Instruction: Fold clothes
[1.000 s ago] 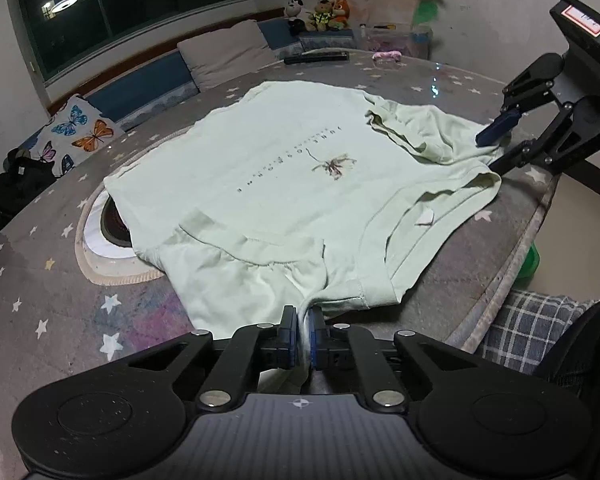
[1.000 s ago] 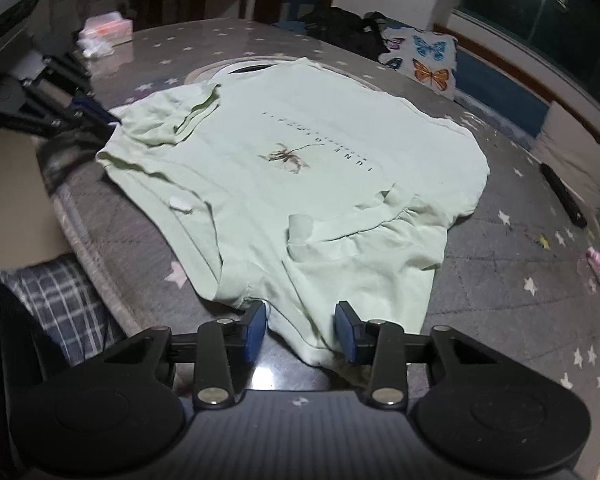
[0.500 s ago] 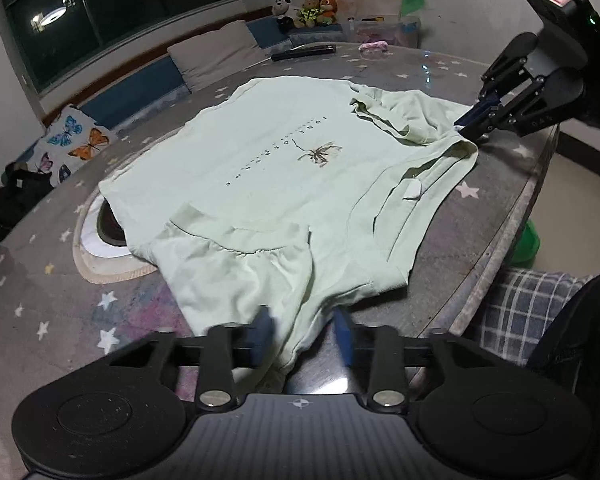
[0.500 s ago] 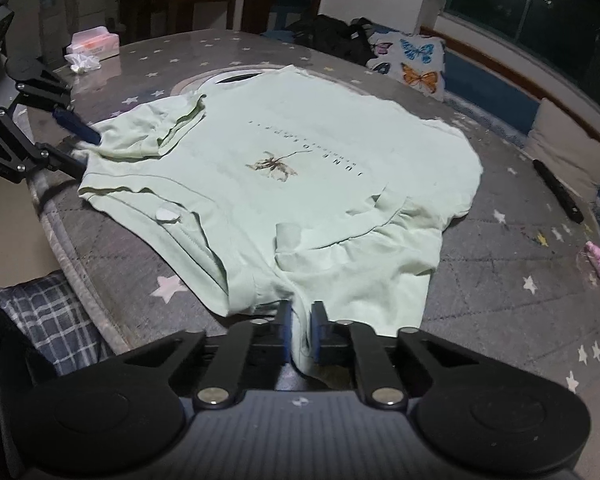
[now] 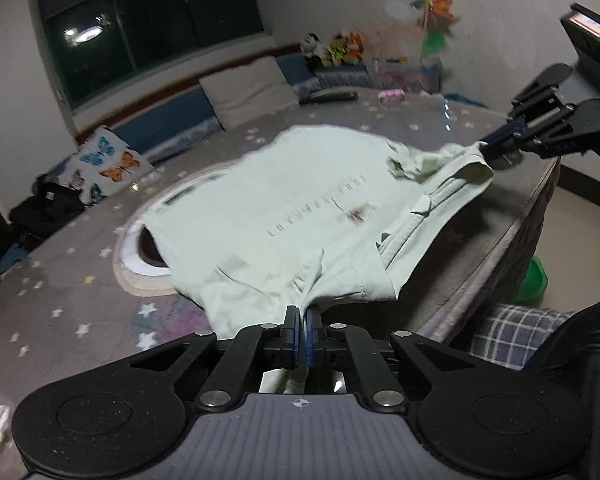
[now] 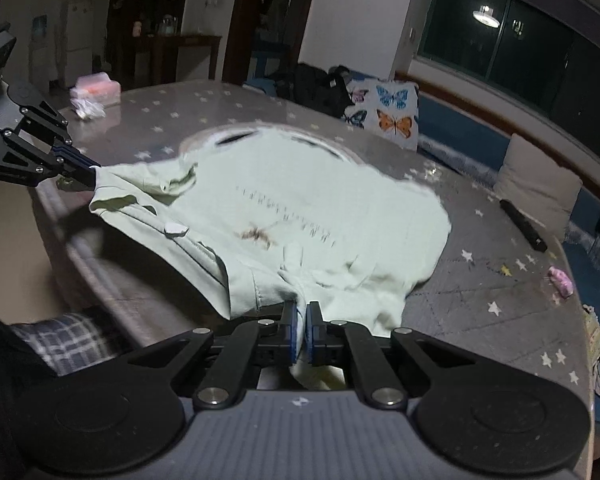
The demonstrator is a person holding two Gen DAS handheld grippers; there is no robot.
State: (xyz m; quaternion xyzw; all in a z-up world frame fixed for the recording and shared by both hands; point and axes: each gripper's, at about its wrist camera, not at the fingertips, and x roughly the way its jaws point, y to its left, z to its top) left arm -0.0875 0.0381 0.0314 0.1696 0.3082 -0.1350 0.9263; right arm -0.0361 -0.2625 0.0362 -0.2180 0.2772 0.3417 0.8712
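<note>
Left wrist view shows the round star-patterned desk (image 5: 60,304) carrying a pale green T-shirt (image 5: 300,200), spread flat with its print up and its near edge lifted off the surface. At that edge the left hand-held gripper (image 5: 302,334) is pinched fully together on a sleeve. The right hand-held gripper (image 6: 300,334), likewise clamped tight, grips the other sleeve, cloth bunched between its blue pads.

Left gripper (image 5: 302,326) and right gripper (image 6: 301,322): black linkage arms with silver screws, blue finger pads (image 5: 297,334), ribbed grey housing bearing a small crosshair mark and two round black discs.
</note>
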